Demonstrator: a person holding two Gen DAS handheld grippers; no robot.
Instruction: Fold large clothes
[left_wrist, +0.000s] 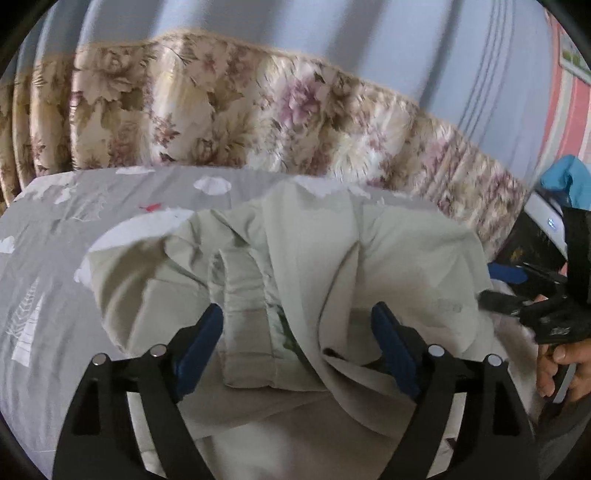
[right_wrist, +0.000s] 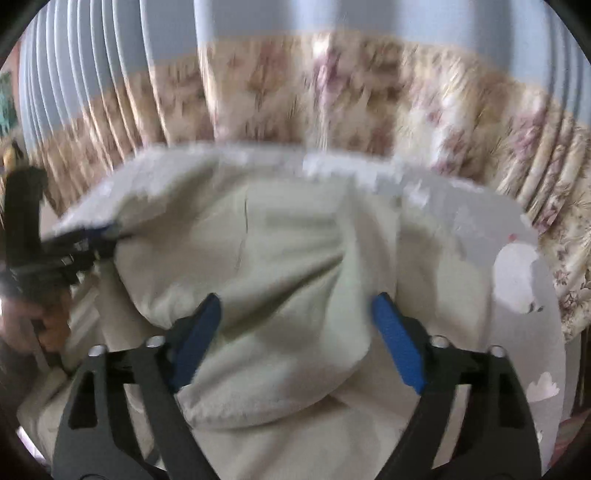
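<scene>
— Grippers, state?
— Left gripper (left_wrist: 297, 314): my jaws spread wide, cloth bunched between them, pads not pressing. Right gripper (right_wrist: 295, 306): likewise wide, over a fold.
— Items, largest first?
— Floral curtain (left_wrist: 221, 110); grey printed bedsheet (left_wrist: 55, 229); pale green garment (left_wrist: 332, 251), crumpled on that bedsheet; my right hand (left_wrist: 557, 362), at the garment's edge.

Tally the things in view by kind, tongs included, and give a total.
Pale green garment: 1
Grey printed bedsheet: 1
Floral curtain: 1
Tongs: 2, left tongs and right tongs, both with jaws apart over the garment
Total: 5
</scene>
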